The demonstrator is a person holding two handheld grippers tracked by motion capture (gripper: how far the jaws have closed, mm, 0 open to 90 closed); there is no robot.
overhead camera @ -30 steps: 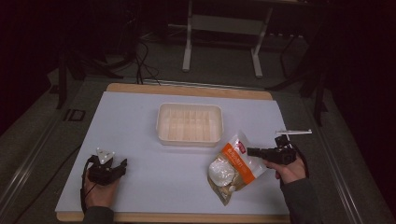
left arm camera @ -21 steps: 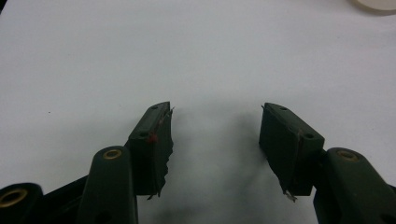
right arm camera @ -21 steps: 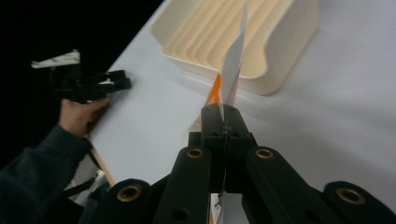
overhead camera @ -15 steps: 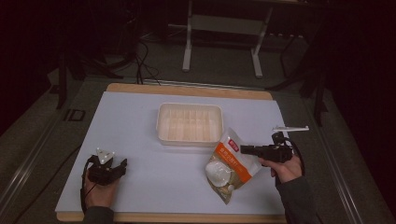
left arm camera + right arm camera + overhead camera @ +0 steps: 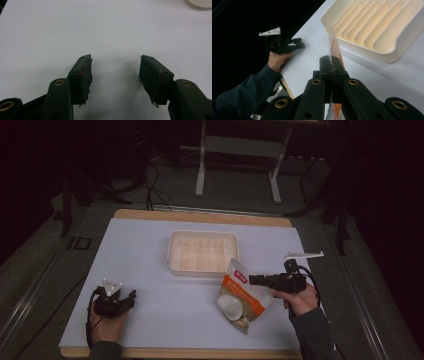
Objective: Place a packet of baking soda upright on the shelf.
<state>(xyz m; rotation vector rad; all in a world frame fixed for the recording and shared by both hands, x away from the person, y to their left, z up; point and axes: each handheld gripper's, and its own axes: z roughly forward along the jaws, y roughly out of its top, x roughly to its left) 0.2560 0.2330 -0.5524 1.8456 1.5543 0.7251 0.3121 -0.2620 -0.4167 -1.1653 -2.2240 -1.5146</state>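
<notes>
The right tool (image 5: 252, 280) has its jaws pressed together on the upper edge of an orange-and-white plastic snack pouch (image 5: 241, 296), which sits near the front right of the white bench (image 5: 150, 250), just in front of a cream ribbed plastic tray (image 5: 202, 252). The pouch's long axis runs from the tray toward the person. The left tool (image 5: 115, 71) rests on the bench, jaws spread wide, holding nothing.

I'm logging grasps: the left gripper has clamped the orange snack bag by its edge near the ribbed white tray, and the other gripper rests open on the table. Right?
Wrong side. The right gripper is shut on the orange snack bag, as the right gripper view shows, near the ribbed white tray. The left gripper rests open on the table, per the left gripper view.
</notes>
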